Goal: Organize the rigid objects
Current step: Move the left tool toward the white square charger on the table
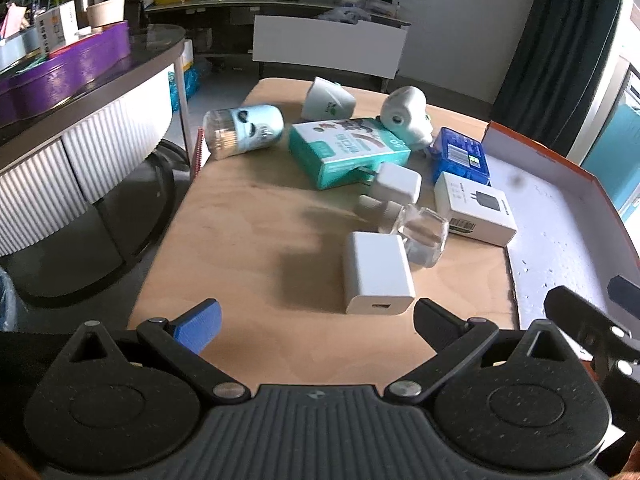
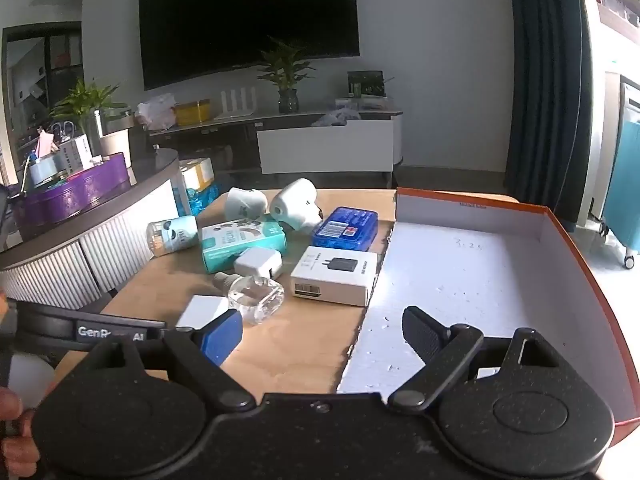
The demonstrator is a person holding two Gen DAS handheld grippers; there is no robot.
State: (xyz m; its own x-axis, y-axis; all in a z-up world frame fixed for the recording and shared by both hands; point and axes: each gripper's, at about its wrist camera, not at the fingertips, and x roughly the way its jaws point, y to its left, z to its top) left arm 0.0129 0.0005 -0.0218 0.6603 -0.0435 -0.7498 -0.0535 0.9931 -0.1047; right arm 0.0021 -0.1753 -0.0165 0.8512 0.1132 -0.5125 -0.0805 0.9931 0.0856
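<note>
Apparently nothing is sorted yet: the orange-edged box [image 2: 472, 264] holds nothing, while chargers, cartons and bottles lie jumbled on the wooden table [image 1: 240, 248] beside it. The left gripper [image 1: 316, 320], spread, faces a white charger [image 1: 378, 276]; the right gripper [image 2: 320, 332], also spread, hovers at the box's edge.

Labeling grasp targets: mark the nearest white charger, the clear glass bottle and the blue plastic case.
white charger [image 1: 378, 270], left wrist view, middle of its top face.
clear glass bottle [image 1: 422, 236], left wrist view, on its transparent body.
blue plastic case [image 2: 346, 228], right wrist view, centre of its labelled lid.
</note>
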